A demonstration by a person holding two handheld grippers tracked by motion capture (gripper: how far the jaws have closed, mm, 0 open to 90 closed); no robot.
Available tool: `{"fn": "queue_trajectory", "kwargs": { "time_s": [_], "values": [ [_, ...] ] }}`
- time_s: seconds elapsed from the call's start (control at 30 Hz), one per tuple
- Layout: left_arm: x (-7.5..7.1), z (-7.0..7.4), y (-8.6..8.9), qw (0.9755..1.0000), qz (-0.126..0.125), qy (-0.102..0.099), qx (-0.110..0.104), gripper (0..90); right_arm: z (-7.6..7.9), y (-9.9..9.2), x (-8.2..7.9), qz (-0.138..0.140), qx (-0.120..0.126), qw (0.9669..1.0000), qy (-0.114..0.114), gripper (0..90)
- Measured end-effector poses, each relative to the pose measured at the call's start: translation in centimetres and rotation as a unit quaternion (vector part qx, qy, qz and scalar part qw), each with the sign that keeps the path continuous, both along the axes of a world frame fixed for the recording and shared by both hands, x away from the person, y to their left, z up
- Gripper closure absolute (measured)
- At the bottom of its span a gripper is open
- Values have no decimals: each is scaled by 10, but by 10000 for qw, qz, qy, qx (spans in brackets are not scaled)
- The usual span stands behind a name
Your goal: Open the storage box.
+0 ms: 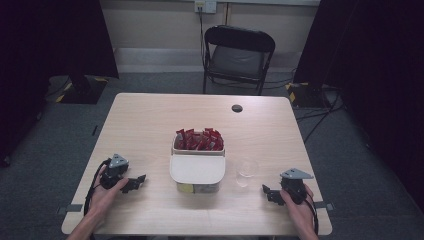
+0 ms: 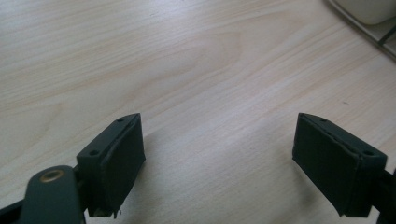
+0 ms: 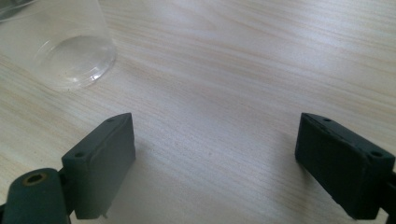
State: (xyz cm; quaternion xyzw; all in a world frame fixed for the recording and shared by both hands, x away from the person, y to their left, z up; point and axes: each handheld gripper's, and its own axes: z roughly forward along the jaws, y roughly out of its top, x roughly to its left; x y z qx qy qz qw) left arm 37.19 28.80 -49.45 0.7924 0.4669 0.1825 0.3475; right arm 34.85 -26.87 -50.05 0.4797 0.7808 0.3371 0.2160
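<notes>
My two grippers are matte black. The left gripper (image 2: 219,158) has flat rectangular pads (image 2: 122,161) with small screw holes on top and a brass rivet at its linkage; the right gripper (image 3: 215,163) matches. Each carries a grey three-cornered plate — black cables trail back along my bare forearms.

looks like a lab recording setup: black curtains (image 1: 55,35), taped floor cables (image 1: 320,107), folding chair (image 1: 239,57), bare table (image 1: 150,125).
</notes>
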Motion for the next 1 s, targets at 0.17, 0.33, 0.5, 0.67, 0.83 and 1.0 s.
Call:
{"fn": "queue_trajectory", "kwargs": {
  "time_s": [0.17,0.33,0.5,0.67,0.83,1.0],
  "values": [
    [-3,3,-3,9999,-105,13,-105,165,0,0,-1,-18,2,10000,7,117],
    [-6,9,-7,9994,-252,-23,-226,162,0,0,0,-19,5,10000,10,116],
    [-8,12,-11,9988,-376,-42,-303,162,0,0,0,-18,6,10000,10,117],
    [-10,16,-18,9980,-516,-41,-361,160,0,0,0,-20,4,10000,11,117],
    [-12,19,-23,9970,-578,-64,-519,158,0,0,0,-18,7,10000,10,117],
    [-13,21,-26,9958,-673,-63,-615,158,0,0,0,-17,8,10000,10,117]
  ]
}}
